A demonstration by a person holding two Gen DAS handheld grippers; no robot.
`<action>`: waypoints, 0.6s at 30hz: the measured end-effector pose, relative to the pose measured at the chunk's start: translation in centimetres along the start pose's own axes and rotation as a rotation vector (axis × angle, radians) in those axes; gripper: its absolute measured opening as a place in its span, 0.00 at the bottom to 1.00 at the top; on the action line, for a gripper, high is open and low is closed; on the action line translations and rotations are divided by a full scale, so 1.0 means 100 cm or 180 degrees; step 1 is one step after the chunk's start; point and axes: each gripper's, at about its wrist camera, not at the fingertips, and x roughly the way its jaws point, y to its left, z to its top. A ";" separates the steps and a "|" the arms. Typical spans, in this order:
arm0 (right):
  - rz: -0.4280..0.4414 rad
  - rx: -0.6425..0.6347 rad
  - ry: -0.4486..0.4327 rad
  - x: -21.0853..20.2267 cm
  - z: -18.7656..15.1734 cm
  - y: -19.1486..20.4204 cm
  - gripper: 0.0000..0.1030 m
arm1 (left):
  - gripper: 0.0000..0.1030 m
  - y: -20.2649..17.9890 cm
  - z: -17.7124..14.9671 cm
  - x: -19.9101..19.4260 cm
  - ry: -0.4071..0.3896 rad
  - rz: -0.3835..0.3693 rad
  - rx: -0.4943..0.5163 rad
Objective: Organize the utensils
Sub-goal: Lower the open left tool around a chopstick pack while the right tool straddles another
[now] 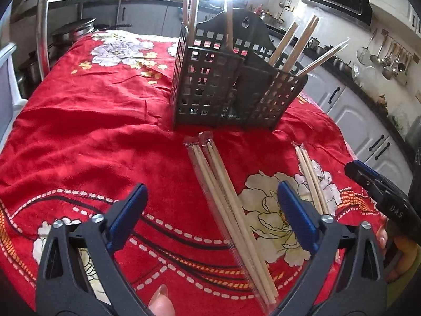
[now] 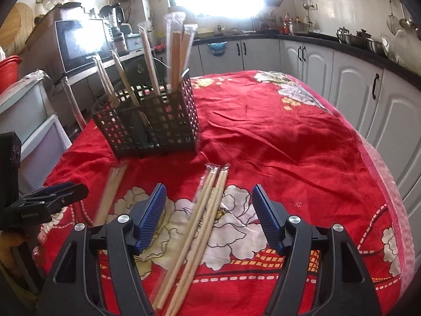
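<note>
A black perforated utensil holder stands on the red flowered cloth and holds several wrapped chopstick pairs; it also shows in the right wrist view. Two wrapped chopstick pairs lie side by side between the fingers of my open left gripper. A third pair lies to their right. In the right wrist view, two pairs lie between the fingers of my open right gripper, and another pair lies to the left. Both grippers are empty above the cloth.
The other gripper shows at the right edge in the left wrist view and at the left edge in the right wrist view. Kitchen cabinets and a counter surround the table. A microwave stands behind the holder.
</note>
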 end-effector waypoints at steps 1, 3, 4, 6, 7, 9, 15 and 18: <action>-0.0014 -0.0003 0.0019 0.002 0.000 -0.001 0.58 | 0.74 0.001 0.001 0.002 0.0034 0.0002 -0.0013; -0.0028 -0.0027 0.0070 0.008 0.000 -0.001 0.55 | 0.67 0.004 0.002 0.008 0.0104 -0.0014 -0.0079; -0.0048 -0.0038 0.0093 0.011 0.000 -0.001 0.53 | 0.64 0.005 0.002 0.010 0.0126 -0.0008 -0.0092; -0.0057 -0.0032 0.0142 0.016 0.001 -0.003 0.49 | 0.58 0.009 0.005 0.014 0.0159 -0.0008 -0.0141; -0.0075 -0.0024 0.0175 0.020 0.001 -0.005 0.46 | 0.53 0.011 0.006 0.016 0.0175 -0.0007 -0.0153; -0.0087 -0.0003 0.0222 0.025 0.002 -0.007 0.44 | 0.46 0.013 0.009 0.020 0.0213 0.0007 -0.0165; -0.0100 0.0039 0.0353 0.041 0.008 -0.014 0.40 | 0.39 0.021 0.017 0.033 0.0292 0.0018 -0.0238; -0.0101 0.0028 0.0428 0.049 0.011 -0.014 0.37 | 0.36 0.022 0.020 0.040 0.0330 0.0062 -0.0229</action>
